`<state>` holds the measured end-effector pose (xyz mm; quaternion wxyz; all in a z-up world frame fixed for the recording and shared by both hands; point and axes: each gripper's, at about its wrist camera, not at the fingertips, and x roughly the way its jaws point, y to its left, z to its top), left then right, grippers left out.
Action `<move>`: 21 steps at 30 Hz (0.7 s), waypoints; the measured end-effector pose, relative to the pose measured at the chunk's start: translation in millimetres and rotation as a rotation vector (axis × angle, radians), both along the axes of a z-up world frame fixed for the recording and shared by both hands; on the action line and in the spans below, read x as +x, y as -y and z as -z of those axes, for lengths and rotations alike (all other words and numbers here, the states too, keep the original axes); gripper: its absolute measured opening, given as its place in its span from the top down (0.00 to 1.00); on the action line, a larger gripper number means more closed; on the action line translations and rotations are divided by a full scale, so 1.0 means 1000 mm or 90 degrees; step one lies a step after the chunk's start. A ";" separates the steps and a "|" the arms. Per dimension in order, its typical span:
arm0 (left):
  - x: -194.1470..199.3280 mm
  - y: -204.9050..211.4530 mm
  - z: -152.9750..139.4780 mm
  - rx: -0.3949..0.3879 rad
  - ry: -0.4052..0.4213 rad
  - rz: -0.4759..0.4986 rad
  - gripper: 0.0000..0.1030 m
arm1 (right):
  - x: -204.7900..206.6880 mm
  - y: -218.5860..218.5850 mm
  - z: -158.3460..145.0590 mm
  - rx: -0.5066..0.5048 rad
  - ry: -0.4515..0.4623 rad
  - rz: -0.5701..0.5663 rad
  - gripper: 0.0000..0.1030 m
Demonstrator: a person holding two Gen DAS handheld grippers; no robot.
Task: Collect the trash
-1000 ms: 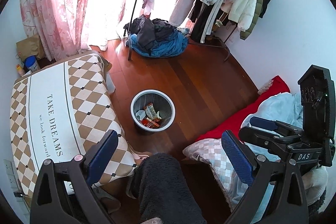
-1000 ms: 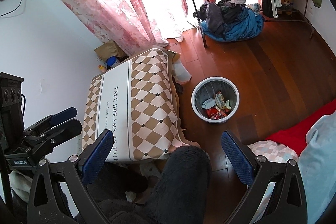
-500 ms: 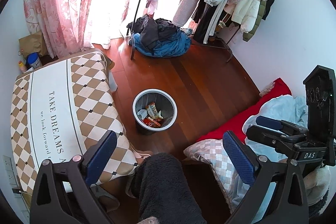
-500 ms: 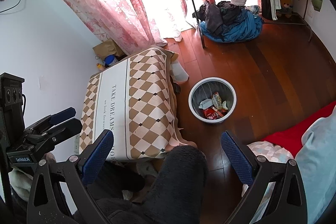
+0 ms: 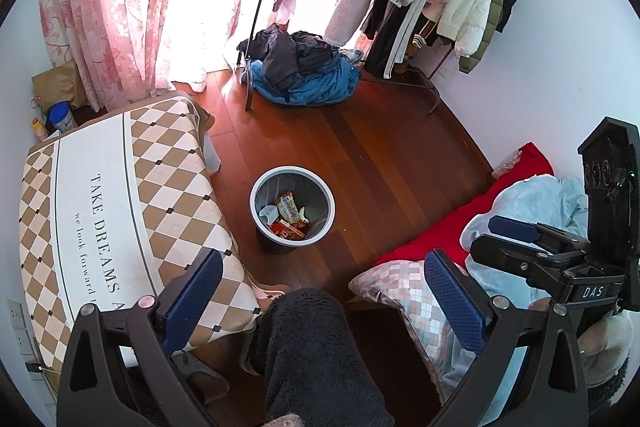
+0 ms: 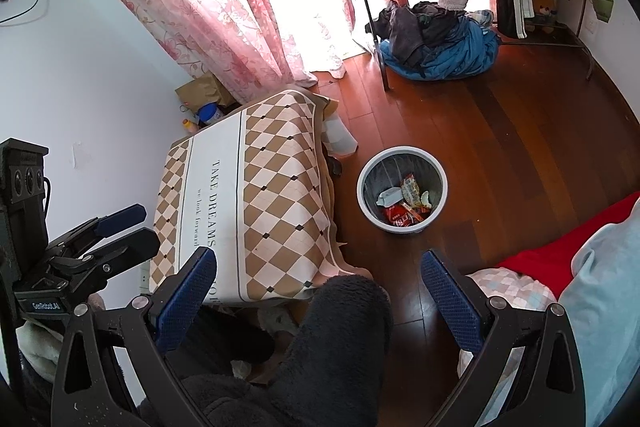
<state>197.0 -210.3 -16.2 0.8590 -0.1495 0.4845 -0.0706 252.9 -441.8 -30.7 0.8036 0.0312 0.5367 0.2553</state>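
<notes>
Left: table (image 5: 104,195), cloth hanging over its near edge. We hold left gripper (image 5: 320,287) and right gripper (image 6: 316,283) wide apart, both empty. Centre: bin (image 5: 256,187) with wrappers (image 5: 290,213) inside. Risk: a low sweep snags cloth or tips bin. Open floor (image 5: 380,155) far right; bed (image 5: 532,163) right

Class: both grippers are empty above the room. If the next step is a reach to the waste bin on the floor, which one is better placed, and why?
Slightly the left, as a judgement. The left gripper is open and the waste bin sits nearly centred between its fingers. The right gripper, also open, sees the bin off to its right side.
</notes>
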 end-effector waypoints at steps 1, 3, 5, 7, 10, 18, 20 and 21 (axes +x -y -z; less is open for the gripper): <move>0.000 0.000 0.000 0.001 0.000 -0.001 0.00 | 0.000 0.002 0.000 -0.004 0.004 0.001 0.00; 0.000 0.001 0.000 0.000 0.000 0.000 0.00 | -0.001 0.004 -0.001 -0.009 0.010 0.003 0.00; 0.001 0.002 0.000 -0.001 0.000 0.001 0.00 | -0.001 0.007 -0.002 -0.009 0.011 0.004 0.00; 0.001 0.003 0.000 0.000 0.000 0.003 0.00 | -0.001 0.009 -0.002 -0.009 0.011 0.004 0.00; 0.001 0.003 0.000 0.000 0.000 0.003 0.00 | 0.000 0.008 -0.002 -0.008 0.011 0.002 0.00; 0.001 0.003 0.000 0.005 -0.001 0.006 0.00 | 0.000 0.008 -0.003 -0.008 0.010 0.002 0.00; 0.001 0.003 0.000 0.006 -0.001 0.006 0.00 | -0.001 0.007 -0.002 -0.007 0.010 0.002 0.00; 0.001 0.002 0.000 0.005 -0.001 0.006 0.00 | -0.001 0.007 -0.002 -0.008 0.010 0.002 0.00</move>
